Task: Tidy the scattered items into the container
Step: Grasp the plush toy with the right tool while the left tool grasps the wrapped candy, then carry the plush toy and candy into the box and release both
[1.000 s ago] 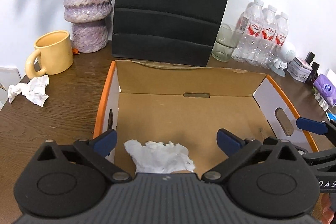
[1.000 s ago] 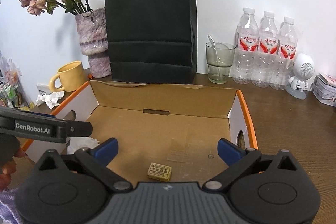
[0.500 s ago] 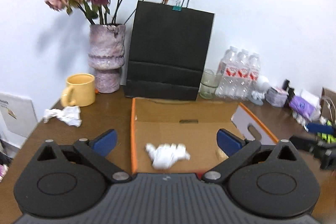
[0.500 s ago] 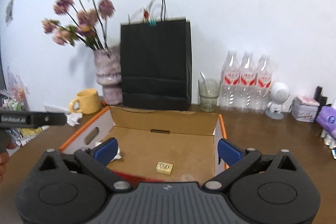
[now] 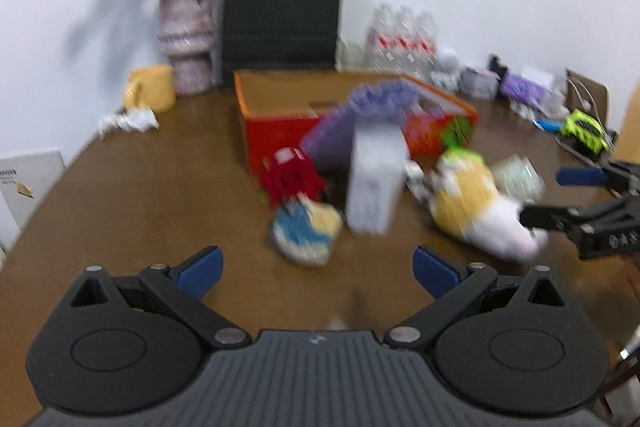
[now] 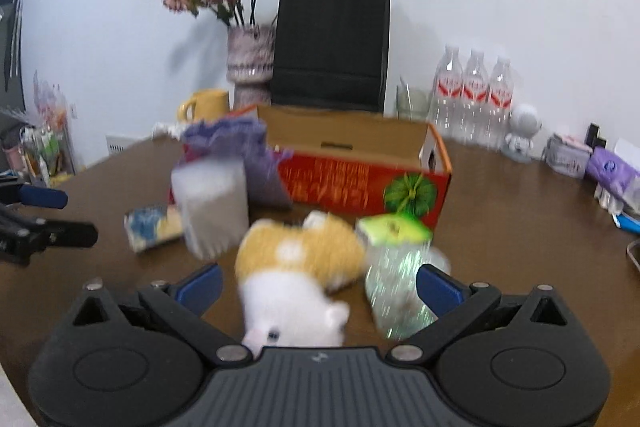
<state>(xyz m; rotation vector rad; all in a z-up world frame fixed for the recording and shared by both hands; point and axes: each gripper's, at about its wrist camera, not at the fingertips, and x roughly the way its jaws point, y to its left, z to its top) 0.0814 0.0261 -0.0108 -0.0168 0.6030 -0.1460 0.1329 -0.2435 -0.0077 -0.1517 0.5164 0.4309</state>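
From the left wrist, the left tongs (image 5: 316,265) stand apart over bare counter (image 5: 140,195); beyond them lie a blue-and-yellow packet (image 5: 306,233), a red toy (image 5: 290,179), a white box (image 5: 374,179) and a plush hamster (image 5: 480,211), all near the cardboard box (image 5: 280,135). From the right wrist, the right tongs (image 6: 318,287) stand apart around the plush hamster (image 6: 300,267) without clamping it, a shiny green-topped packet (image 6: 396,275) just right of it, the cardboard box (image 6: 360,179) farther back.

A blurred plush toy (image 6: 298,267), seemingly a cat, lies between the right claw's (image 6: 318,285) spread fingers.
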